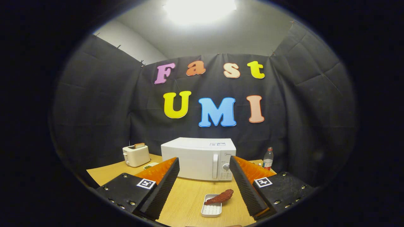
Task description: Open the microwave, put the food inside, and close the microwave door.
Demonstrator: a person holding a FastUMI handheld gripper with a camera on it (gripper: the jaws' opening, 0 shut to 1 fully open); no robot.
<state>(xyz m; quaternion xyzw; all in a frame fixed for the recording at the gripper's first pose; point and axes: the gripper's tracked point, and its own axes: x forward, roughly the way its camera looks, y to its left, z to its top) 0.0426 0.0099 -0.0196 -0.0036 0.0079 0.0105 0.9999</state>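
A white microwave [199, 158] stands at the back of the wooden table [186, 195], its door shut and its vertical handle [215, 166] near the control panel on the right. A small white ridged tray [211, 208] lies on the table close in front, with a reddish-brown piece of food [220, 197] resting on its far end and overhanging it. My gripper [204, 165] is open, fingers spread wide. The tray and food lie between the fingers, nearer the right one; the microwave is beyond the tips.
A white toaster [136, 155] with a slice of bread in it stands left of the microwave, with a small dish [150, 165] beside it. A plastic bottle [268, 158] with a red label stands to the microwave's right. Black cloth walls close in the table.
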